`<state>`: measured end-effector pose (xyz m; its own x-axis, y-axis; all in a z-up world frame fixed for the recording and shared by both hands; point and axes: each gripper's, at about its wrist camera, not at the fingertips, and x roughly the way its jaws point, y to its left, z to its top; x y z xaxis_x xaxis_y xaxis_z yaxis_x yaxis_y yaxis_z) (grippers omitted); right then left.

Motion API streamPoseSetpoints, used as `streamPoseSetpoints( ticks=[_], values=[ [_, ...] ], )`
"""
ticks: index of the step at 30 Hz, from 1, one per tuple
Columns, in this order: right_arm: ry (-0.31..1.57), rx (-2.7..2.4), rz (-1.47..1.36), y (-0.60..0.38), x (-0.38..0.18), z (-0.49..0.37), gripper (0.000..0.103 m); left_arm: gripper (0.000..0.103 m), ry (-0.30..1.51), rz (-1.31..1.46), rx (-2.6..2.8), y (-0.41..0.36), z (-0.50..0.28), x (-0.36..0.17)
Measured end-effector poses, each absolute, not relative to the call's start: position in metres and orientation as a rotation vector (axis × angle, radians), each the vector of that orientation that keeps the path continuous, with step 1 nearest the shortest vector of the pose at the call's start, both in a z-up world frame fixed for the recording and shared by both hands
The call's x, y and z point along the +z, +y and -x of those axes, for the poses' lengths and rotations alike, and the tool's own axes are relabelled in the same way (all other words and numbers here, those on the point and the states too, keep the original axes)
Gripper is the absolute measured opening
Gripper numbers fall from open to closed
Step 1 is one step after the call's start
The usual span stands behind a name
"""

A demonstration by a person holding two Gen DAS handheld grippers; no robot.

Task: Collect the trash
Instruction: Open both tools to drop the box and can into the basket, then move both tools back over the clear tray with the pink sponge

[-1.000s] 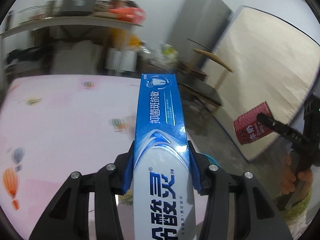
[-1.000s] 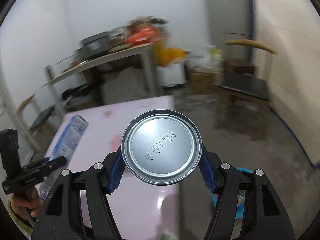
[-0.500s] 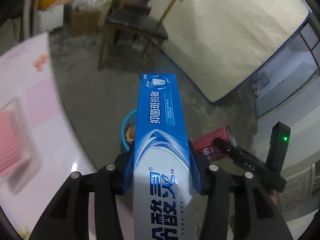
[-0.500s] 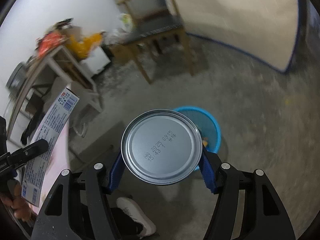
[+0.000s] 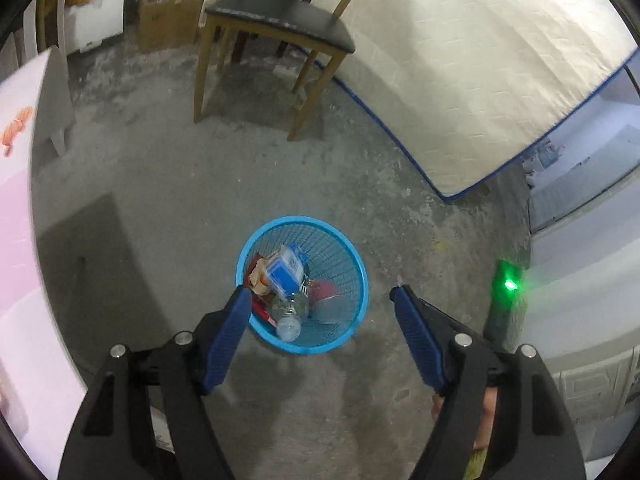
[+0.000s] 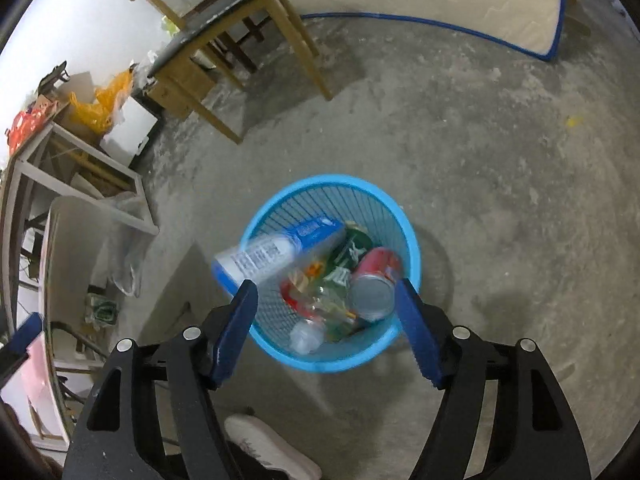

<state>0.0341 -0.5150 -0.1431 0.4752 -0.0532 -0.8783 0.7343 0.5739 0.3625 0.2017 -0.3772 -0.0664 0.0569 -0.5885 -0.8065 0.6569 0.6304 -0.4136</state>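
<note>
both tools are pointed down at a blue mesh basket [image 5: 352,276] that stands on the concrete floor [image 5: 400,200].

the left tool [image 5: 318,296] is seen with its jaws spread wide and nothing between them; they have just been opening. the blue toothpaste box [image 5: 285,271] is seen inside the basket, tilted, on top of other rubbish. a clear plastic bottle [image 5: 291,314] lies below it, and a red can [image 5: 325,294] is just beside that.

the right tool [image 6: 326,290] is likewise held with its jaws wide apart and empty; they too have just been opening. in this view the toothpaste box [image 6: 276,252] is blurred and leans over the basket's [image 6: 320,196] left rim. the red can [image 6: 374,280] is seen in the basket with its silver end facing up, near the right blue pad [image 6: 416,332]; whether it touches the pad cannot be told. a green wrapper [image 6: 348,256] lies between box and can.

a wooden chair [image 5: 272,32] stands well behind the basket, and a mattress [image 5: 480,80] leans against the wall. the edge of a pink surface [image 5: 16,208] is seen at the left. a white shoe [image 6: 268,452] is seen at the bottom of the right view.
</note>
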Motion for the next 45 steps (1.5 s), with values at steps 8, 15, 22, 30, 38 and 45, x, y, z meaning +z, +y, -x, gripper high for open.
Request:
streamPoseSetpoints(
  ticks=[8,15,22,30,38,45],
  values=[
    [0.948,-0.542,-0.798,-0.506,-0.131,-0.028,0.068,0.072,1.088,-0.028,-0.951,-0.308,-0.176,-0.036],
    [0.862,-0.422,-0.694,-0.469,-0.077,-0.033,0.072,0.075,0.938,-0.042,-0.956,-0.237,-0.142,-0.006],
    [0.803,-0.155,-0.551,-0.395,-0.005,-0.076,0.078,0.076,0.802,-0.084,-0.858,-0.133,-0.120,-0.002],
    [0.807,0.201,-0.381,-0.260,0.042,-0.162,0.080,0.076,0.845,0.118,-0.619,-0.010,-0.134,-0.037],
    [1.008,0.175,-0.433,-0.219,-0.003,-0.268,0.052,0.060,0.836,0.301,-0.571,0.052,-0.134,-0.052],
    [1.137,0.184,-0.502,-0.195,-0.025,-0.272,0.004,0.045,0.824,0.380,-0.601,0.082,-0.122,-0.052]
  ],
)
